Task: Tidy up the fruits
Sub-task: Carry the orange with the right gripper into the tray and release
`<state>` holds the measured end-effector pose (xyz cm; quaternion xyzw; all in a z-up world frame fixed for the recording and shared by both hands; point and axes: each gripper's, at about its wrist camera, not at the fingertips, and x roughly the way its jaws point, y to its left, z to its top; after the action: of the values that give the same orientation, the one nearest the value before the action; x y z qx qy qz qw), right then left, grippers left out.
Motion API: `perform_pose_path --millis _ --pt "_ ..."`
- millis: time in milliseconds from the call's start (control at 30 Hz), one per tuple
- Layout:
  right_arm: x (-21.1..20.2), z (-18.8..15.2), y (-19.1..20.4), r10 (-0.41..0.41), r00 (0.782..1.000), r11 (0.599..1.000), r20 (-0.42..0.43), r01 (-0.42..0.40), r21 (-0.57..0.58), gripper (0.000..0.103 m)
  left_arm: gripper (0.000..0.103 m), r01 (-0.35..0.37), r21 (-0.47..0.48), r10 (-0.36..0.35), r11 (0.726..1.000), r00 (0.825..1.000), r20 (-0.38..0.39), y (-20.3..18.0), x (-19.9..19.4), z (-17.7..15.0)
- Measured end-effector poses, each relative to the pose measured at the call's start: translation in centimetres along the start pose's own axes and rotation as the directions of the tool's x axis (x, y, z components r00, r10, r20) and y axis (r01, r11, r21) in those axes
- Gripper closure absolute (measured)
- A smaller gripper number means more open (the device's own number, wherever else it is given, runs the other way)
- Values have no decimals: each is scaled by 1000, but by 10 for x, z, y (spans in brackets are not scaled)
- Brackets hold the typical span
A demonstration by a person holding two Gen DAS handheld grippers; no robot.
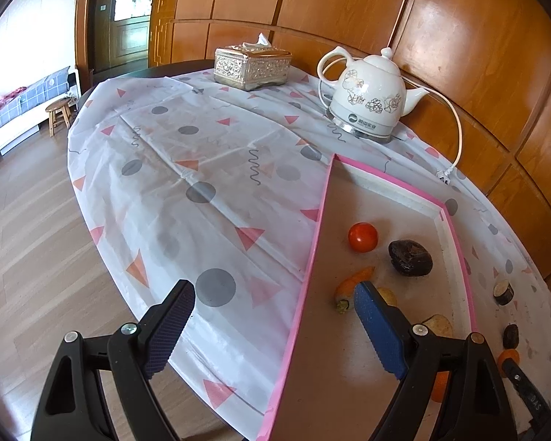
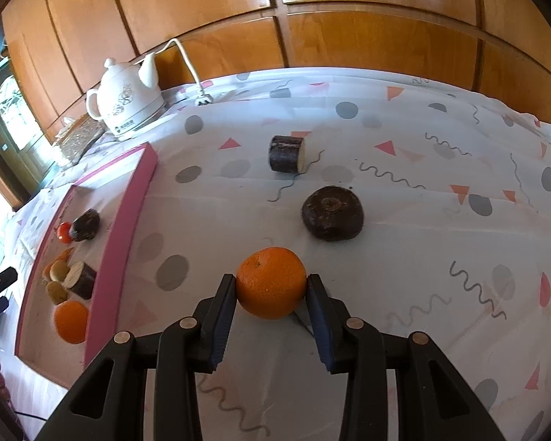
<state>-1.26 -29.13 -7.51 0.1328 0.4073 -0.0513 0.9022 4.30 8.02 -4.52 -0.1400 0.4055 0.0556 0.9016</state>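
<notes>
My right gripper (image 2: pixel 272 290) is shut on an orange (image 2: pixel 271 287), just above the tablecloth. Beyond it lie a dark round fruit (image 2: pixel 331 212) and a dark cut cylinder piece (image 2: pixel 286 154). To the left a pink-rimmed tray (image 2: pixel 121 213) holds another orange (image 2: pixel 71 321), a tomato (image 2: pixel 64 230), dark pieces and yellow slices. My left gripper (image 1: pixel 275 305) is open and empty above the tray's pink left rim (image 1: pixel 308 275). In that view the tray holds the tomato (image 1: pixel 363 237), a dark fruit (image 1: pixel 410 258) and a carrot piece (image 1: pixel 352 283).
A white kettle (image 1: pixel 369 99) with a cord and a silver tissue box (image 1: pixel 252 66) stand at the table's far side by the wooden wall. A dark cylinder piece (image 1: pixel 503 293) lies right of the tray. The table edge and wooden floor (image 1: pixel 25 239) are left.
</notes>
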Motion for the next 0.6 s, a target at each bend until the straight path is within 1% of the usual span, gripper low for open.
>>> perform_pose_path --millis 133,300,433,500,600 --pt "-10 -1 12 46 999 999 9 -46 -25 64 14 4 1 -4 1000 1000 4 0 -1 1" --pt "-23 -1 41 141 990 985 9 -139 -101 64 14 6 -2 -6 1000 1000 5 0 -2 1" --pt "-34 -2 77 229 973 952 -9 -226 -208 64 14 7 -9 -7 1000 1000 14 3 -3 5" --pt "-39 -3 98 272 962 923 -23 -268 -275 64 14 2 -21 -2 1000 1000 19 7 -3 7" --pt "-44 -7 129 314 948 879 -45 -308 -365 64 14 -5 -38 6 999 1000 24 13 -3 10"
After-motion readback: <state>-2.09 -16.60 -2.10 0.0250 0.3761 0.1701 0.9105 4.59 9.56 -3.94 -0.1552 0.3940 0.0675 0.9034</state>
